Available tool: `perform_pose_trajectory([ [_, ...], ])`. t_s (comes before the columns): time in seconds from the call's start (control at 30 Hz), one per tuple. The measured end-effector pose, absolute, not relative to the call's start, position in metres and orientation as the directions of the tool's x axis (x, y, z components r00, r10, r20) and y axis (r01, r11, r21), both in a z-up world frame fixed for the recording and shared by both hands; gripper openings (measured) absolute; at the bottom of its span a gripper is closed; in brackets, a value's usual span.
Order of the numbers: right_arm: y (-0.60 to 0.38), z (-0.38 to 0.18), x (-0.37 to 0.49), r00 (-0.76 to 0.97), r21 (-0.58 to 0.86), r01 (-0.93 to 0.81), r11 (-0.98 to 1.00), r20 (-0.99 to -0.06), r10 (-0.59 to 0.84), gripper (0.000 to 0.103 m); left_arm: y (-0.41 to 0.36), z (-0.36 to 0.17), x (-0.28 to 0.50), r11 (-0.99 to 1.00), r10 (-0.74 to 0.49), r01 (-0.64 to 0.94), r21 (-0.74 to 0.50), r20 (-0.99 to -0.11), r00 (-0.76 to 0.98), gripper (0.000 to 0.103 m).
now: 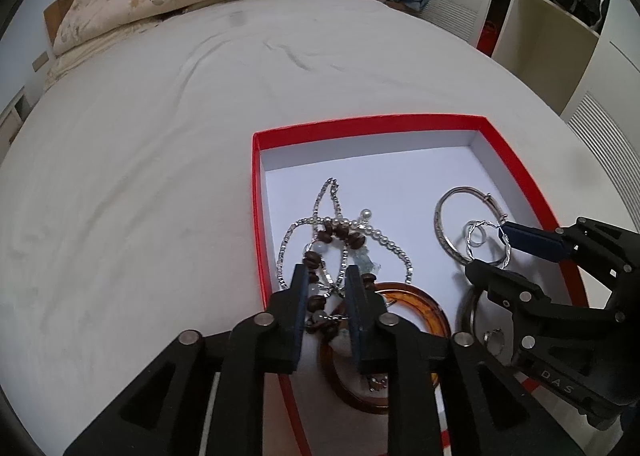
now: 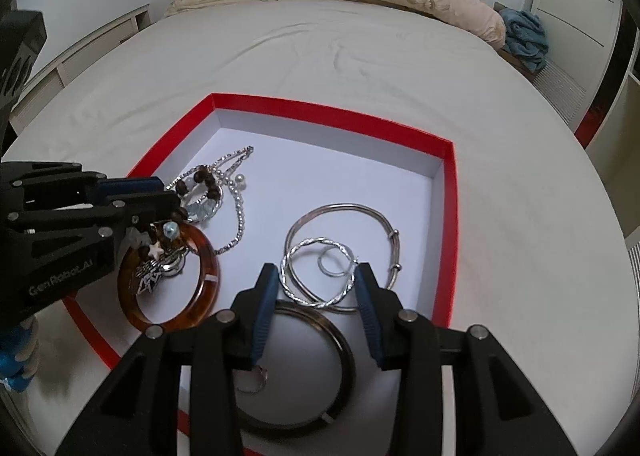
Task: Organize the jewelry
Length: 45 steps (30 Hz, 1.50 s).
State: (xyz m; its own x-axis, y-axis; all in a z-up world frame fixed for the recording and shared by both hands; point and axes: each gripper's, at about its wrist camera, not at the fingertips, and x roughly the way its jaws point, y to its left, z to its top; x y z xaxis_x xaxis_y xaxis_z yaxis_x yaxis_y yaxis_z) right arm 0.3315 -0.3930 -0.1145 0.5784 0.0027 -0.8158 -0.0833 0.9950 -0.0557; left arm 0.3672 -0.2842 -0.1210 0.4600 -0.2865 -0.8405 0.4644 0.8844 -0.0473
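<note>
1. On bed (image 1: 160, 136): red box (image 1: 360, 124) holding all jewelry.
2. Left tongs (image 1: 327, 280) apart, straddling bead bracelet (image 1: 320, 256) tangled with chains (image 1: 336, 196) by amber bangle (image 2: 208, 272); not clamped yet.
3. Right tongs (image 2: 316, 280) apart, flanking twisted hoop (image 2: 312, 296); silver bangle (image 2: 360, 216) just behind, dark ring (image 2: 344, 356) below.
4. Step, as judged: picking pieces to separate.
5. Next: close left on beads only, lift slow; chains likely snag. Right must pinch thin hoop wire without catching bangle.
</note>
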Motion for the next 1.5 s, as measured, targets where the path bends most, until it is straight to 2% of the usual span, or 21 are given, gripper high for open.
perform_pose_trajectory([
  [0.1,-0.392,-0.11,0.326,0.578,-0.061,-0.076,0.995,-0.816,-0.006,0.038,-0.283,-0.114,0.362,0.884,-0.286,0.465,-0.041,-0.835,0.47,0.033],
  [0.37,-0.391,-0.09,0.31,0.591,-0.044,-0.05,0.998,-0.806,-0.007,0.039,-0.268,-0.089,0.345,0.884,-0.307,0.464,-0.056,-0.817,0.487,0.039],
  [0.57,-0.378,-0.058,0.281,0.621,-0.02,-0.032,0.999,-0.784,0.004,0.039,-0.245,-0.054,0.308,0.896,-0.311,0.44,-0.055,-0.784,0.537,0.056],
  [0.63,-0.37,-0.049,0.27,0.628,-0.015,-0.032,0.999,-0.778,0.009,0.039,-0.234,-0.042,0.294,0.903,-0.302,0.427,-0.043,-0.769,0.563,0.066],
  [0.73,-0.355,-0.031,0.246,0.641,-0.002,-0.029,1.0,-0.767,0.017,0.039,-0.219,-0.024,0.272,0.91,-0.297,0.412,-0.039,-0.755,0.585,0.072],
  [1.03,-0.301,0.021,0.168,0.699,0.02,-0.038,0.999,-0.714,0.041,0.039,-0.152,0.036,0.193,0.935,-0.246,0.355,0.012,-0.699,0.672,0.078],
  [1.5,-0.238,0.06,0.076,0.765,-0.001,-0.068,0.998,-0.642,0.051,0.04,-0.073,0.078,0.083,0.962,-0.168,0.263,0.079,-0.589,0.79,0.088],
])
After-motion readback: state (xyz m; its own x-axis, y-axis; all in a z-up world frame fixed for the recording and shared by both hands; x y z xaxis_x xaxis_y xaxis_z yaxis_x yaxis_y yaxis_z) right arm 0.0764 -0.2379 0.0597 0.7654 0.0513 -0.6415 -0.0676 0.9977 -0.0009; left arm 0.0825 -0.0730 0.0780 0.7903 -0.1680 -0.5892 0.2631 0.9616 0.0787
